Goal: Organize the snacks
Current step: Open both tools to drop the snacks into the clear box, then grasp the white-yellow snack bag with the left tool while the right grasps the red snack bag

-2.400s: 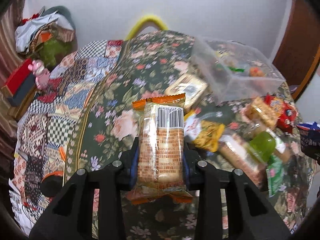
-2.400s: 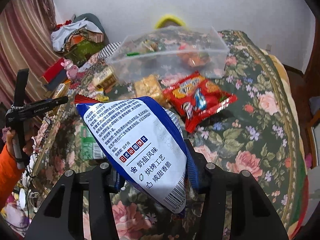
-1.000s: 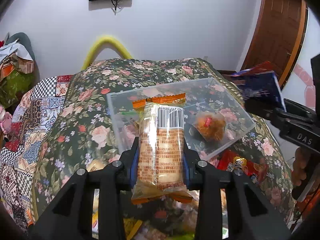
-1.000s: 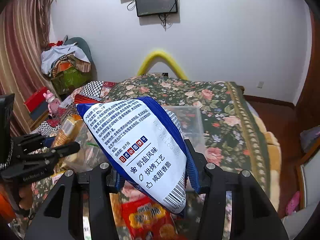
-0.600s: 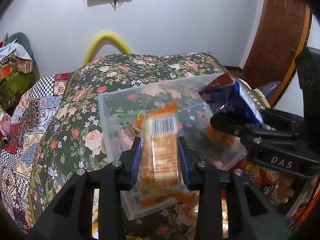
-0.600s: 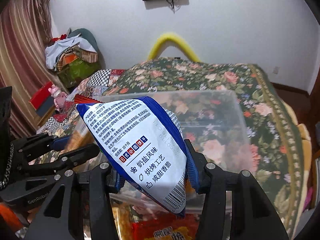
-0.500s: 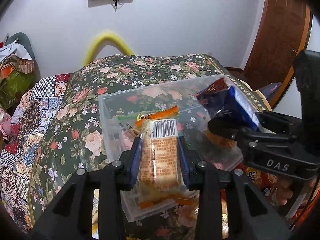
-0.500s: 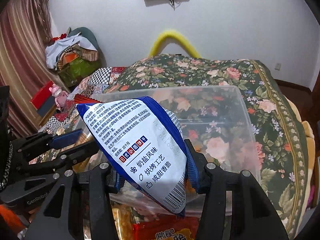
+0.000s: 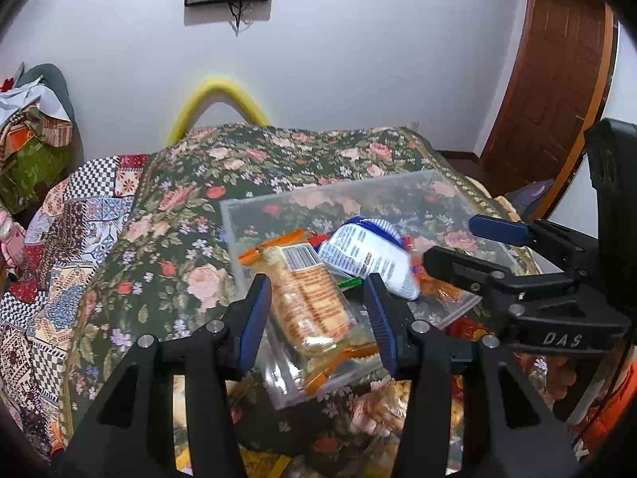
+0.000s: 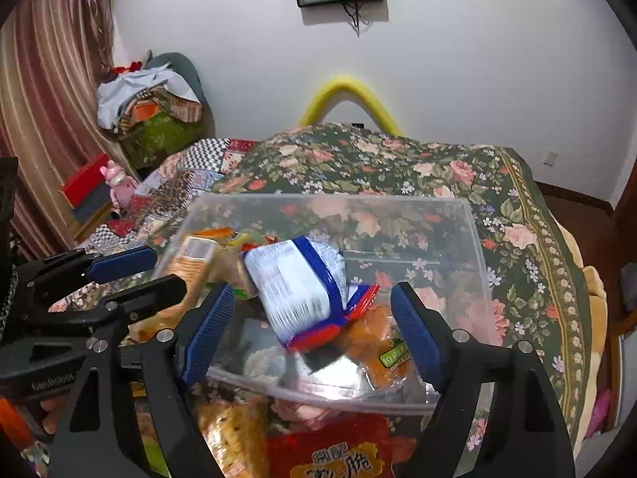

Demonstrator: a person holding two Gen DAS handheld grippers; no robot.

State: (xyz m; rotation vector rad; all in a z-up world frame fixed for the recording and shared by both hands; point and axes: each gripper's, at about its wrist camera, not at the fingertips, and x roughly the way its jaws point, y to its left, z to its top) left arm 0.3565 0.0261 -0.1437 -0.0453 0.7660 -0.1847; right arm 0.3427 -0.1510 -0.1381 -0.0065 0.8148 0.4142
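The bed (image 10: pixel 458 167) is covered with a dark green blanket with roses, and it carries everything here. On it, toward the near edge, stands a clear plastic box (image 10: pixel 473 239) without lid; the same box (image 9: pixel 235 235) shows in the left wrist view.

Inside the box, near its middle, lies the blue and white snack bag (image 10: pixel 294 286), tilted and blurred; it (image 9: pixel 366 255) rests against the other snacks. At the left side of the box lies the cracker pack (image 9: pixel 310 302) with orange ends and a barcode on top; in the right wrist view it (image 10: pixel 191 255) leans at the left wall. An orange snack (image 10: pixel 378 342) lies at the near right part of the box, partly under the blue bag.

The right gripper (image 10: pixel 314 330) hangs over the near edge of the box. Its fingers (image 10: pixel 416 334) are spread wide, they have just been opening, and the blue bag lies loose beyond them with no pad on it. The left gripper (image 9: pixel 316 314) is at the left near corner of the box. Its fingers (image 9: pixel 254 310) have also just been opening; the cracker pack is between them, but a gap shows on both sides.

A red snack bag (image 10: pixel 338 454) lies on the bed before the box, at the near edge.
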